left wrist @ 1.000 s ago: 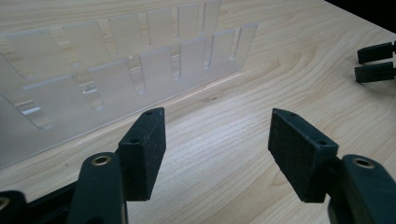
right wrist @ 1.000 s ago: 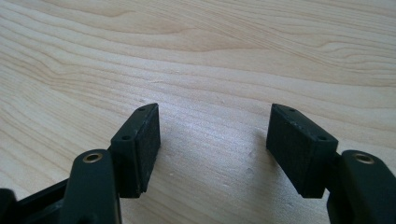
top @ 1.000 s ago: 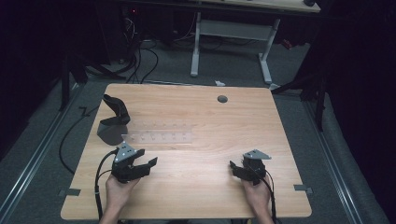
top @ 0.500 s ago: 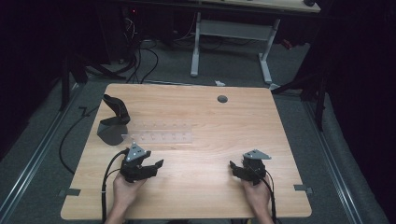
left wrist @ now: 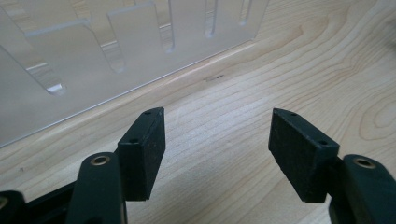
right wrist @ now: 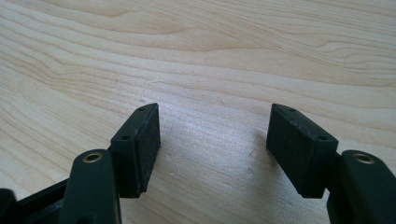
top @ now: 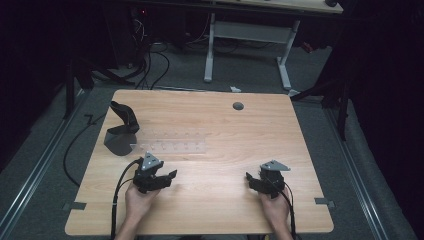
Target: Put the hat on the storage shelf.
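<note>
Here clear slotted rack (left wrist: 93,51) just ahead of open left tongs (left wrist: 217,144).

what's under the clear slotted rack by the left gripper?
Through the clear slotted rack bare wooden table shows, nothing else under it. Its slots look empty. Left gripper open, short of it.

- Grippers, two-jaw, hand-held: 2 — left gripper (top: 167,176), right gripper (top: 252,179), each with its jaws spread and nothing between them
- Hands: 2 — left hand (top: 138,199), right hand (top: 274,206)
- Clear slotted rack (top: 169,147): 1, lying flat
- Black stand (top: 121,130) with a curved arm: 1
- Wooden table (top: 210,125): 1
- Round grey cap (top: 238,106) set in the tabletop: 1
</note>
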`<act>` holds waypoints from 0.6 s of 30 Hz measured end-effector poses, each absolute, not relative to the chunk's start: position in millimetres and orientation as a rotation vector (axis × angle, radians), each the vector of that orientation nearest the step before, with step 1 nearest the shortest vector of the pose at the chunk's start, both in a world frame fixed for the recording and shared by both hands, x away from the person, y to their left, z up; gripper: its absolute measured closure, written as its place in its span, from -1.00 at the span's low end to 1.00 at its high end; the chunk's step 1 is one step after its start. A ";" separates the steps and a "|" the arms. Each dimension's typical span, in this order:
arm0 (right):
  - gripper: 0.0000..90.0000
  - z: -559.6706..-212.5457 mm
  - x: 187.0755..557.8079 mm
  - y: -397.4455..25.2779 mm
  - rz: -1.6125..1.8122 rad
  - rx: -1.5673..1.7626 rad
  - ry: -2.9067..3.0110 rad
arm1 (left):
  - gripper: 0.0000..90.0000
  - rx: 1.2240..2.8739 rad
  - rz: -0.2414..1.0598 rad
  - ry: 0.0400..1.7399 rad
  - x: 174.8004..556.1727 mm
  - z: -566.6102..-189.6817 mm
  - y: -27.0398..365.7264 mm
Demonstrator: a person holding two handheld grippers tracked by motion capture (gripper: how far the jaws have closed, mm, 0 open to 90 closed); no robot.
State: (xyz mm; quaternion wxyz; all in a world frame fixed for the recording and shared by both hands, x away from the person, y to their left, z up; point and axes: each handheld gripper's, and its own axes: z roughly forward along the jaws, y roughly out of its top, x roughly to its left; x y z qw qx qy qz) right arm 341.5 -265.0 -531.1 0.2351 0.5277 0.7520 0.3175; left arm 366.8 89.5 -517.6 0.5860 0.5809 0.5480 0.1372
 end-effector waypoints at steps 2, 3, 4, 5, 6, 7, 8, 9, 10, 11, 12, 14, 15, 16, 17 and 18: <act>-0.21 -531.2 341.5 -265.0 0.871 1.448 2.063 | -0.18 1.356 0.331 1.282 368.2 -519.5 88.9; -0.21 -531.1 341.5 -265.0 0.871 1.448 2.063 | -0.18 1.356 0.333 1.284 368.9 -520.6 88.6; -0.21 -531.2 341.5 -265.0 0.871 1.448 2.063 | -0.18 1.358 0.337 1.286 369.6 -521.6 88.5; -0.21 -531.2 341.5 -265.0 0.871 1.448 2.063 | -0.18 1.357 0.338 1.290 370.1 -522.6 88.2; -0.21 -531.2 341.5 -265.0 0.871 1.447 2.064 | -0.18 1.358 0.340 1.293 370.7 -523.5 88.0; -0.21 -531.1 341.5 -265.0 0.871 1.448 2.063 | -0.18 1.363 0.346 1.294 371.4 -524.5 87.9; -0.21 -531.1 341.5 -265.0 0.871 1.448 2.064 | -0.17 1.367 0.355 1.294 371.9 -525.6 87.6; -0.21 -531.2 341.5 -265.0 0.871 1.448 2.063 | -0.17 1.369 0.357 1.296 372.3 -526.3 87.3; -0.21 -531.2 341.5 -265.0 0.871 1.448 2.064 | -0.17 1.365 0.359 1.298 372.8 -527.2 86.7; -0.22 -531.2 341.5 -265.0 0.871 1.448 2.063 | -0.17 1.369 0.360 1.299 373.0 -527.6 86.8; -0.21 -531.1 341.5 -265.0 0.871 1.448 2.064 | -0.17 1.372 0.366 1.298 373.4 -528.5 86.7; -0.21 -531.1 341.5 -265.0 0.871 1.448 2.063 | -0.17 1.373 0.373 1.302 374.4 -530.2 86.6; -0.21 -531.1 341.5 -265.0 0.871 1.448 2.063 | -0.17 1.373 0.377 1.303 375.0 -531.2 86.6; -0.22 -531.1 341.5 -265.0 0.871 1.448 2.063 | -0.17 1.376 0.379 1.305 375.5 -532.2 86.4; -0.21 -531.1 341.5 -265.0 0.871 1.448 2.063 | -0.17 1.381 0.385 1.305 375.9 -533.4 86.2; -0.22 -531.1 341.5 -265.0 0.871 1.448 2.064 | -0.17 1.382 0.393 1.306 376.1 -534.5 85.7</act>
